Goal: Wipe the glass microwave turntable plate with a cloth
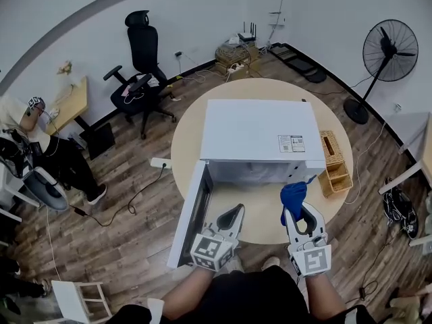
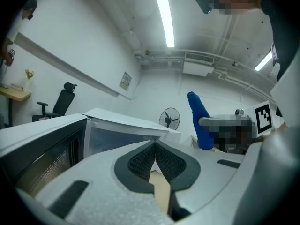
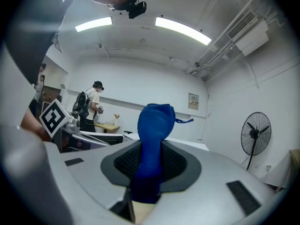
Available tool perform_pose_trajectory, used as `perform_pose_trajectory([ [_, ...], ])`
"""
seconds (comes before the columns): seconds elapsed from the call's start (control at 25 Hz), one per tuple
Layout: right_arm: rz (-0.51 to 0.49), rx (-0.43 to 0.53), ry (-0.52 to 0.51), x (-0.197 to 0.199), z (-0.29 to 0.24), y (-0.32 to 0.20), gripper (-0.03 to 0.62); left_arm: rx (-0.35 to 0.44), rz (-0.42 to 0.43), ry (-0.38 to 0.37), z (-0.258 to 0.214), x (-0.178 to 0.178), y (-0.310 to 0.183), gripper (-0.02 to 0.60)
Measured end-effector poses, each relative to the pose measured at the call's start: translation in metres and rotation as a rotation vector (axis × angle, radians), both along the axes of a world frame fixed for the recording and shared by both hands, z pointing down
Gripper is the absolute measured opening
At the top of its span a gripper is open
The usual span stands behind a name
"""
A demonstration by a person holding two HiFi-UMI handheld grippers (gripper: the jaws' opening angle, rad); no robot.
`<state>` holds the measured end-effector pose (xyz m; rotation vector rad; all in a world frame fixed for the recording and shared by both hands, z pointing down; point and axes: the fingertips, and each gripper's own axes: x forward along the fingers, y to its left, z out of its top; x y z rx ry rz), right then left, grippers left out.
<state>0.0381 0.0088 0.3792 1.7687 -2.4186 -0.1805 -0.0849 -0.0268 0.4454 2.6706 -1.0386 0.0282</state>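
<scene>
Jaws of the right hand-held gripper [image 3: 149, 165] are being pressed onto a blue cloth [image 3: 154, 125]. The cloth is being carried upright, its long axis lying along the jaws and its bunched top standing clear beyond the tips. The left hand-held gripper [image 2: 153, 150] is being held with its jaws together and nothing between them.

In the head view both are being held side by side just in front of the microwave [image 1: 260, 127]. The left one is being held just beside the door [image 1: 191, 214], which is being shown open on the left. The right one is being held opposite the right part of the cavity opening [image 1: 260, 173], with the cloth nearly at its mouth. The cavity is being judged to lie straight ahead of the cloth, so the right hand is being taken as the nearer for a reach inside.

The glass turntable plate is not being made out in any view. The cavity is being shown only as a pale strip under the microwave's top, so the plate's place is being left untold. The round surface [image 1: 182, 140] is being largely covered by the microwave, with a wicker basket [image 1: 334, 162] at its right edge. The person's arms are being cut off by the lower edge of the head view.
</scene>
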Motion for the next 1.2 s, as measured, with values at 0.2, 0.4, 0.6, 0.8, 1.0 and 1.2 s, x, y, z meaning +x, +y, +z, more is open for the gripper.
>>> perform_pose_trajectory([
  [0.2,-0.015,-0.001,0.013,0.001,0.001,-0.017,0.106,-0.029,-0.01,-0.001,0.01,-0.001,-0.018,0.005],
  [0.4,-0.038,-0.026,0.001,0.016,0.009,-0.028,0.106,-0.123,-0.027,0.065,0.029,0.006,-0.03,0.005],
  [0.6,-0.119,-0.038,0.018,0.022,0.021,-0.039,0.106,-0.208,-0.083,0.136,0.053,0.014,-0.046,0.006],
  [0.8,-0.192,-0.034,0.01,0.026,0.027,-0.05,0.106,-0.392,-0.195,0.29,0.094,0.012,-0.06,0.006],
  [1.0,-0.243,-0.052,-0.004,0.028,0.035,-0.06,0.106,-0.623,-0.309,0.568,0.14,0.01,-0.074,0.115],
  [1.2,-0.27,-0.069,-0.012,0.035,0.042,-0.064,0.106,-0.698,-0.39,0.851,0.159,0.007,-0.093,0.239],
])
